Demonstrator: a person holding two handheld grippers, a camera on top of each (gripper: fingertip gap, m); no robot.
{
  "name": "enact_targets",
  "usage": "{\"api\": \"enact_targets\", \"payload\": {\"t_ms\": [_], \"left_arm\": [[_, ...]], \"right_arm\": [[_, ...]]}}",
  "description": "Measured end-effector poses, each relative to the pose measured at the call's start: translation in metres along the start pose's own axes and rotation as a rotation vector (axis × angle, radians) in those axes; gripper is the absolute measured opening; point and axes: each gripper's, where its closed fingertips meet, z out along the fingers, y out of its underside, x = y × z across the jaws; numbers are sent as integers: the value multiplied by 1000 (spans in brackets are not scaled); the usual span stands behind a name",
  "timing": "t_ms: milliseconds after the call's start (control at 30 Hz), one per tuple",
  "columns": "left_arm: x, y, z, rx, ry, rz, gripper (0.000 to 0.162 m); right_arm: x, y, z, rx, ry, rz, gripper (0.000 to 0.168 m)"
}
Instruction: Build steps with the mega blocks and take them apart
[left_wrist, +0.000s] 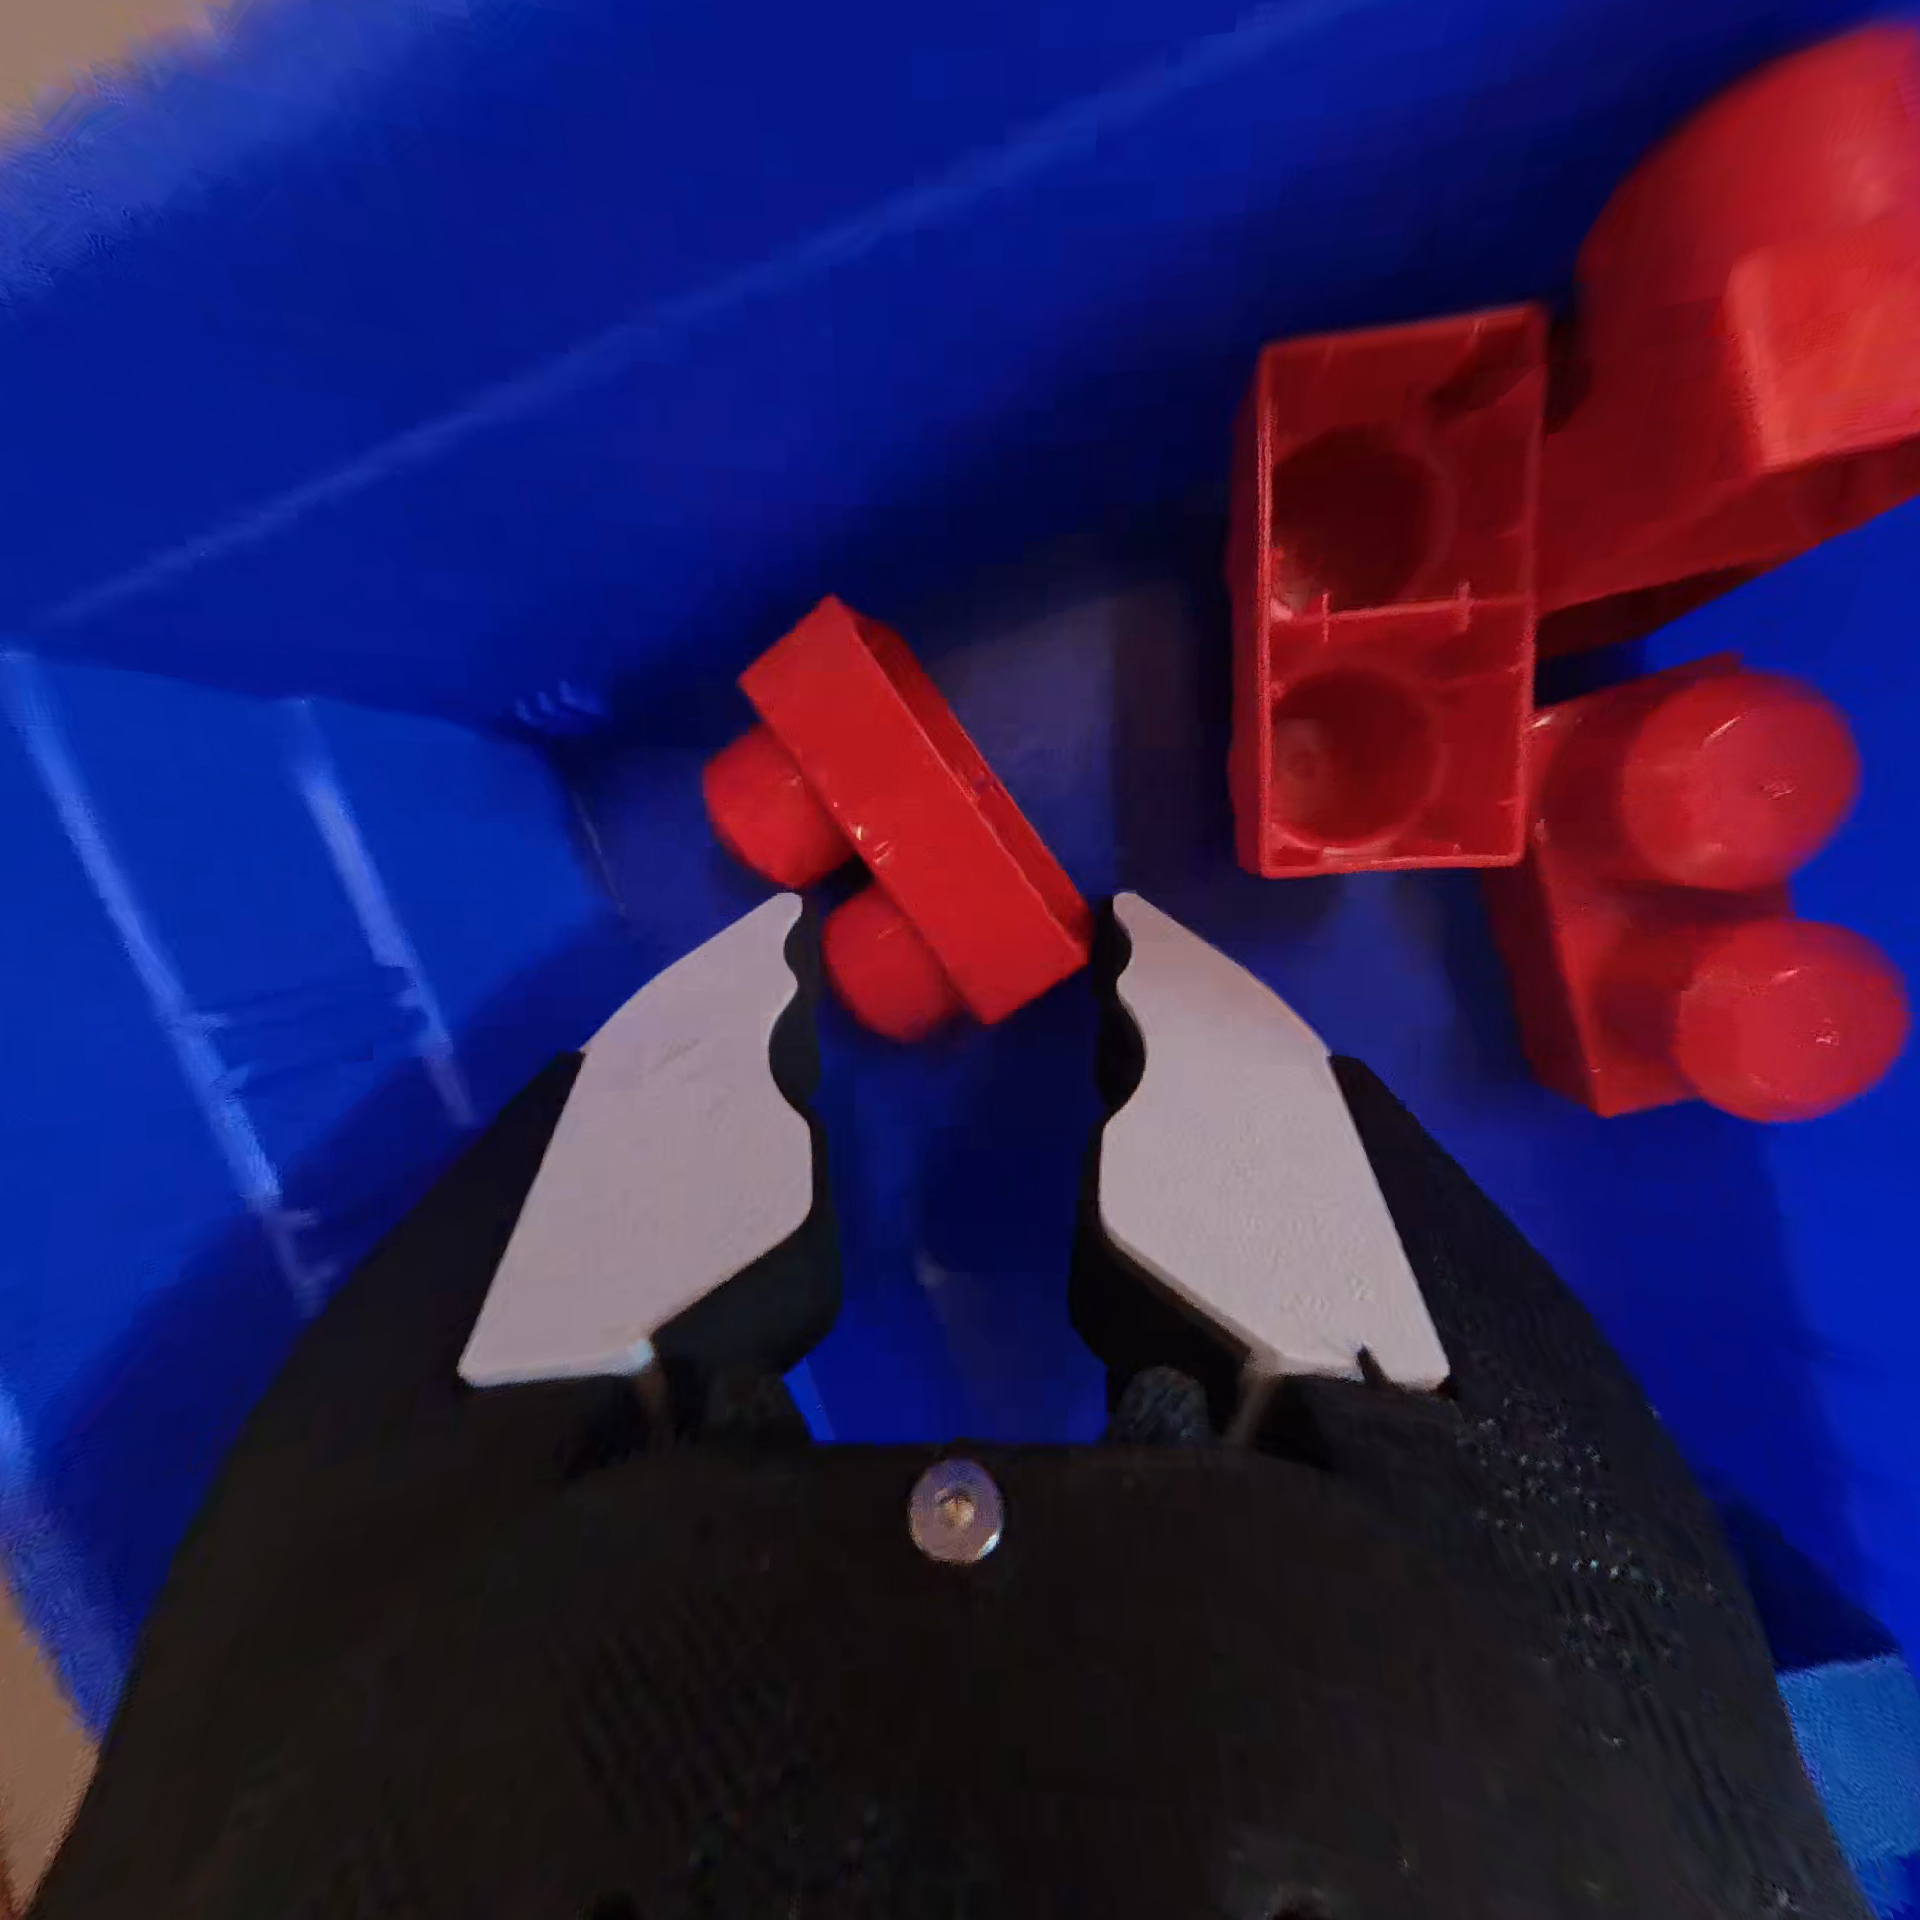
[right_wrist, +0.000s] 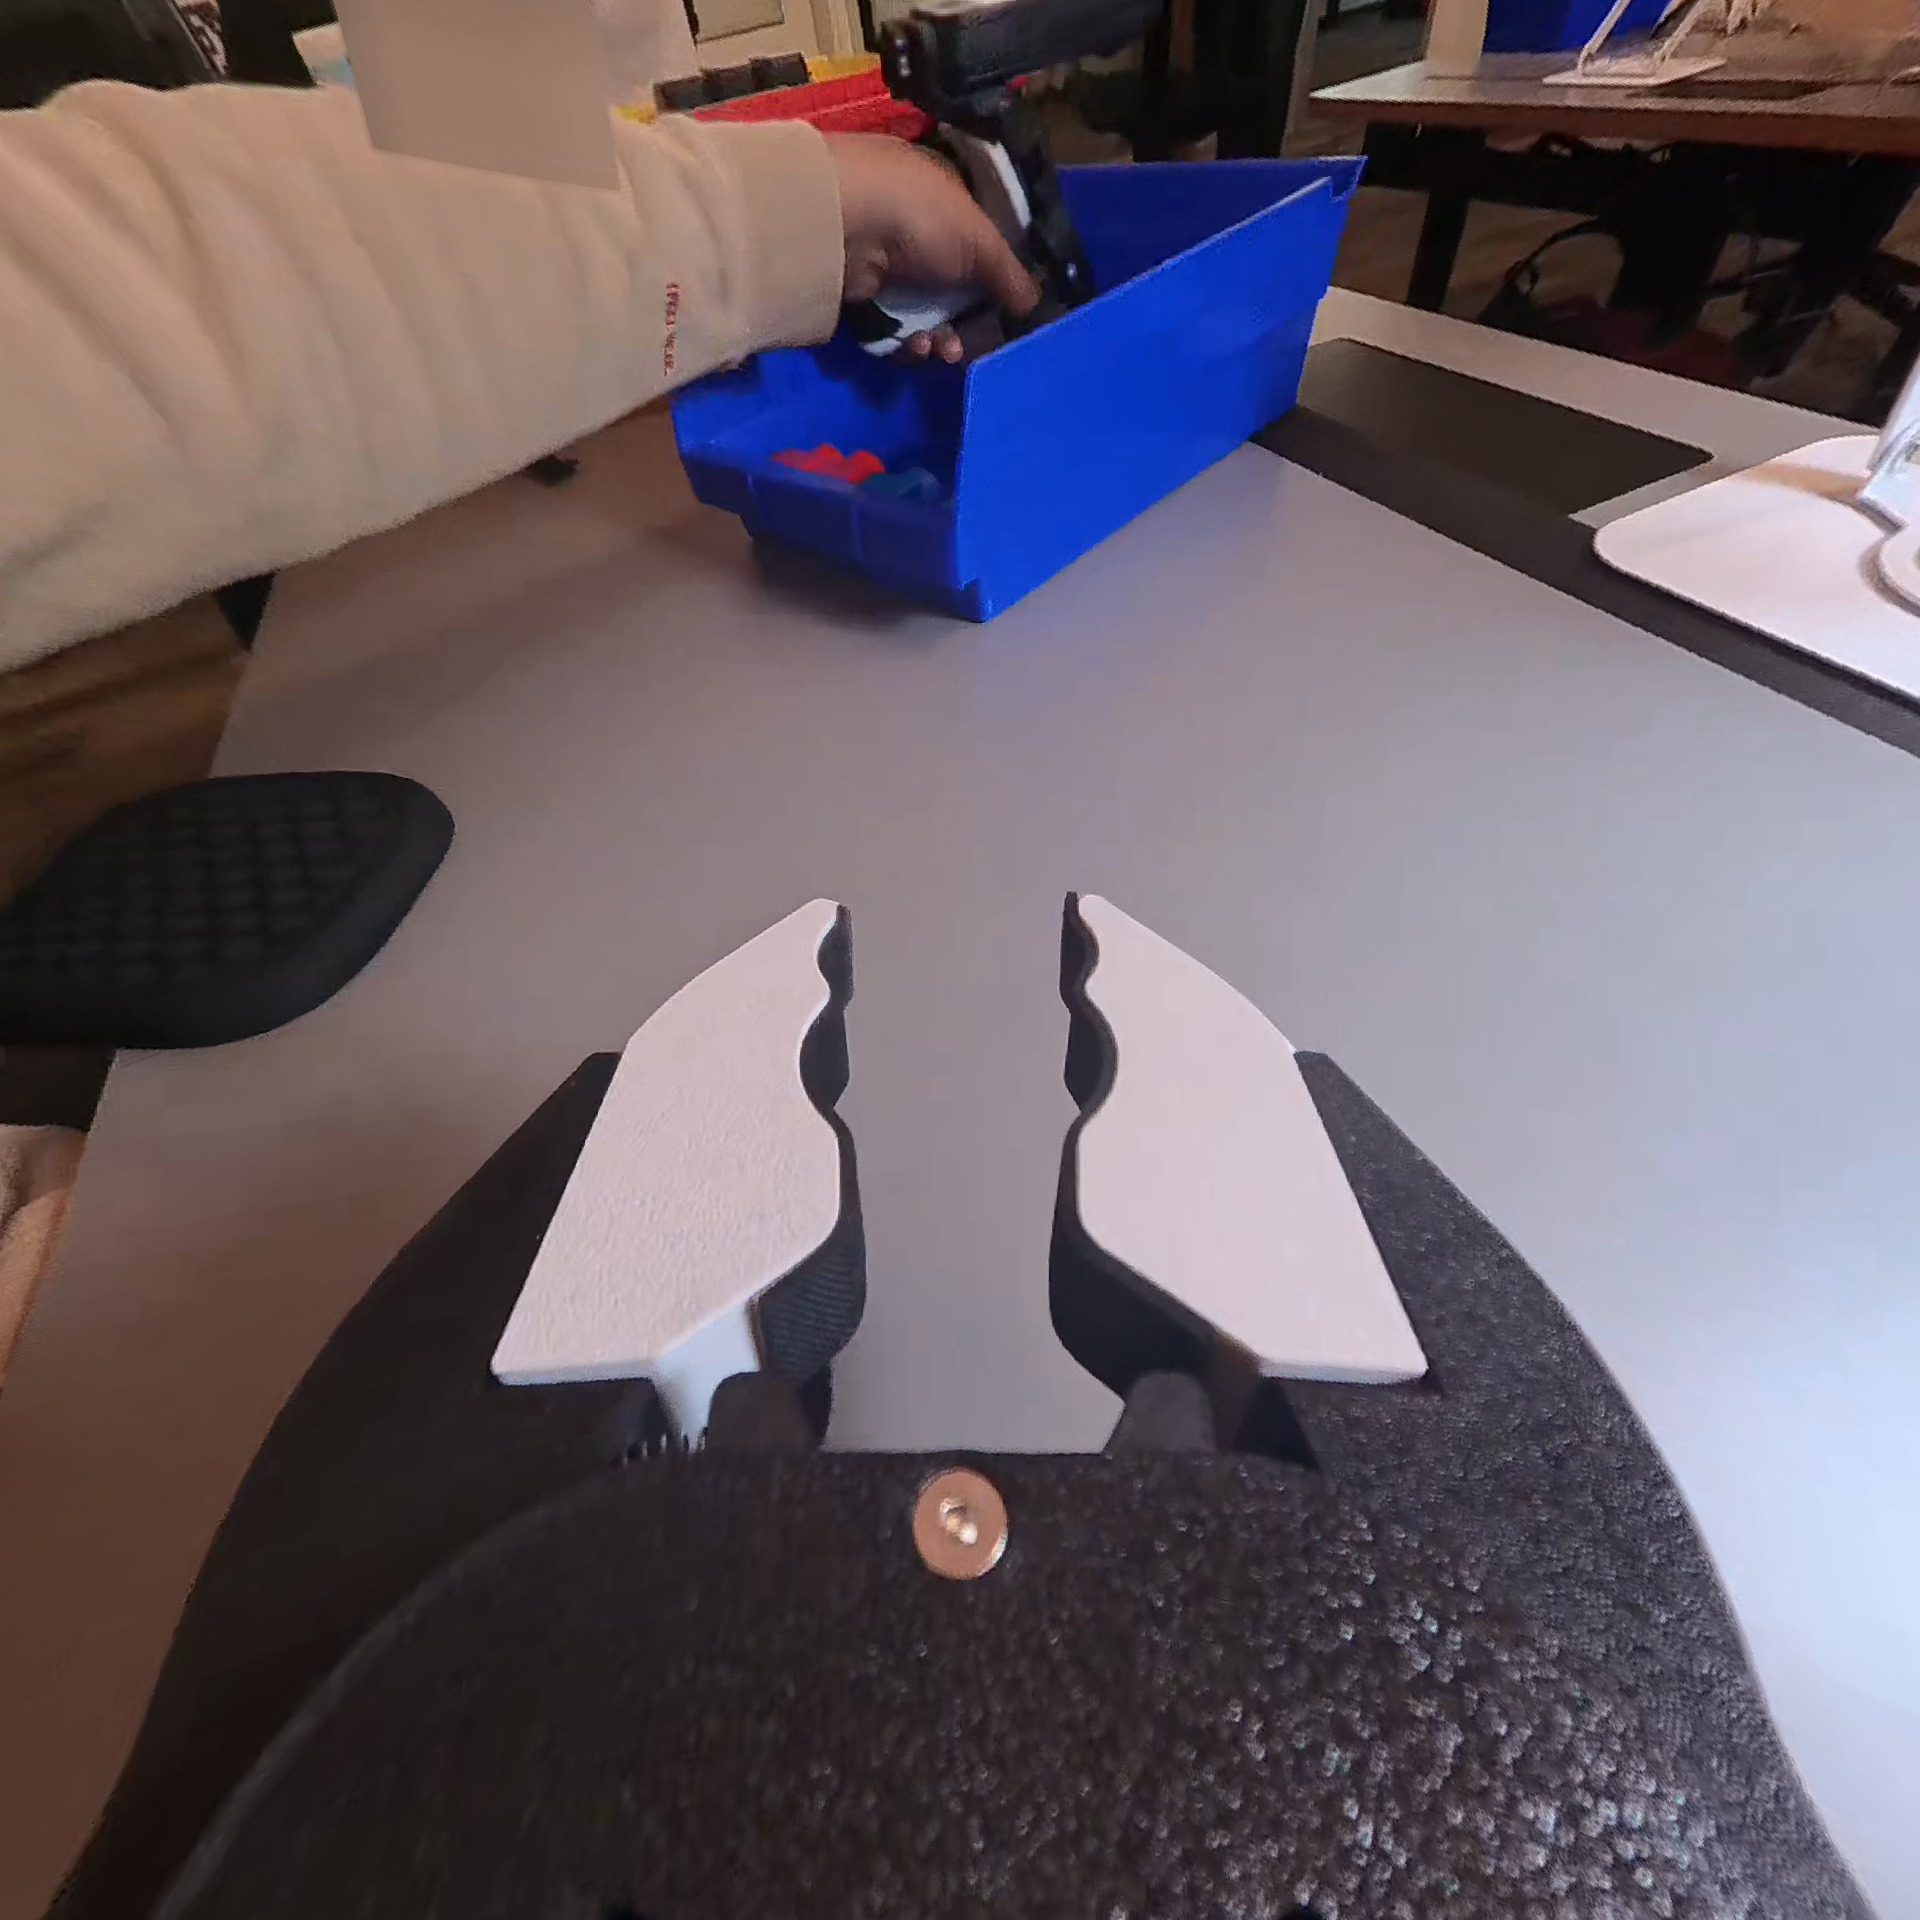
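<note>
Inside the blue bin (left_wrist: 416, 364), the left gripper (left_wrist: 948, 914) is reaching, jaws spread, to fetch a red block (left_wrist: 914, 810); the right gripper (right_wrist: 956, 909) is waiting over the desk (right_wrist: 1351, 831), jaws spread and empty.

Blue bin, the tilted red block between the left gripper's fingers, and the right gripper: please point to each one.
blue bin (right_wrist: 1132, 416), right wrist view, on its outer side wall.
tilted red block (left_wrist: 914, 810), left wrist view, on its flat side face.
right gripper (right_wrist: 956, 914), right wrist view, midway between its fingertips.
</note>
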Motion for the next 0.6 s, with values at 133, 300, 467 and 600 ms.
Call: {"api": "enact_targets", "payload": {"t_ms": [133, 300, 467, 600], "left_arm": [[-4, -7, -3, 38, -82, 109, 52], [2, -32, -61, 279, -235, 389, 52], [112, -14, -161, 711, -187, 775, 51], [220, 52, -220, 985, -346, 1227, 51]], "right_arm": [[6, 2, -4, 4, 2, 11, 35], [5, -5, -9, 51, 2, 4, 33], [-5, -16, -10, 99, -56, 19, 39], [-19, -19, -11, 78, -172, 100, 55]]}}
